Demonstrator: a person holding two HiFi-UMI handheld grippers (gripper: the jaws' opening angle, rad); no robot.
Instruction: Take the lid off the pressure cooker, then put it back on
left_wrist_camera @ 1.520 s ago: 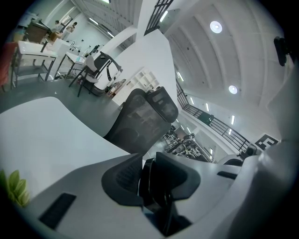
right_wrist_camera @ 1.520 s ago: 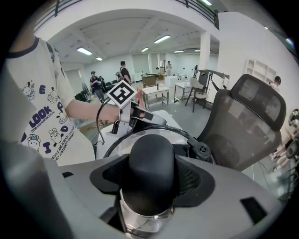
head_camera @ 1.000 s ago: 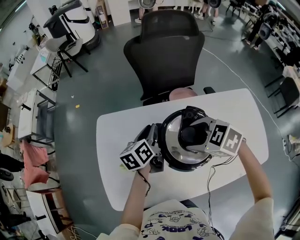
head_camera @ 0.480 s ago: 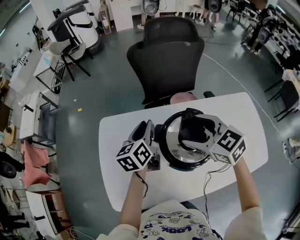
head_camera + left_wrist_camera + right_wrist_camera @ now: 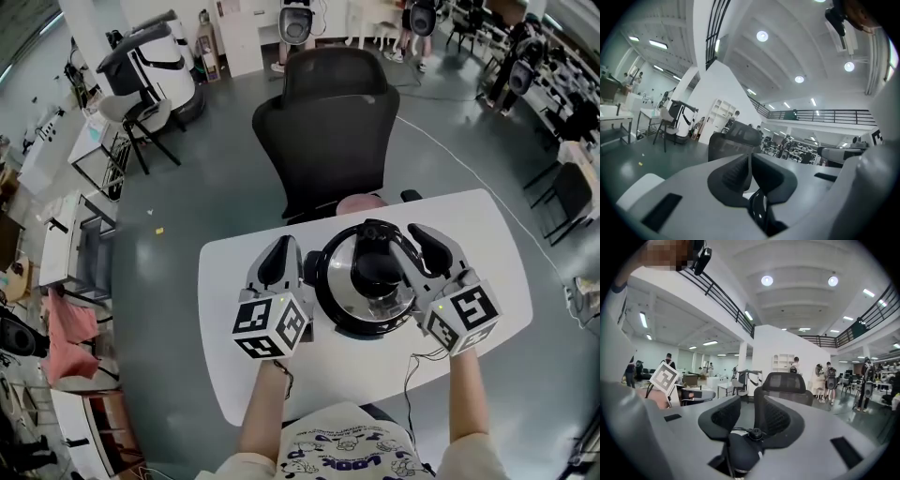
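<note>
**Both grippers level at the sides of the closed cooker**

Wide open hall: grey floor (image 5: 187, 216), white ceiling with round lamps, a railed gallery, desks and people far off. Near the middle, a white table (image 5: 487, 234), with a black office chair (image 5: 333, 122) just behind it. Roughly centred on the table, the pressure cooker (image 5: 330, 309), with the shiny lid (image 5: 345, 281) on the pot and a black knob (image 5: 377, 267) on top.

Upside down on the person's shirt (image 5: 352, 452), the word "LOOK". On each gripper's cube, black-and-white square markers.

Left gripper (image 5: 279, 255) at the cooker's left side, about level, pointing toward the chair. Jaws closing, down to a thin slit, nothing between them. Right gripper (image 5: 429, 242) at the cooker's right side, same heading. Jaws closing, a narrow gap left, nothing between them. Both forearms reaching in from the bottom edge of the head view.
</note>
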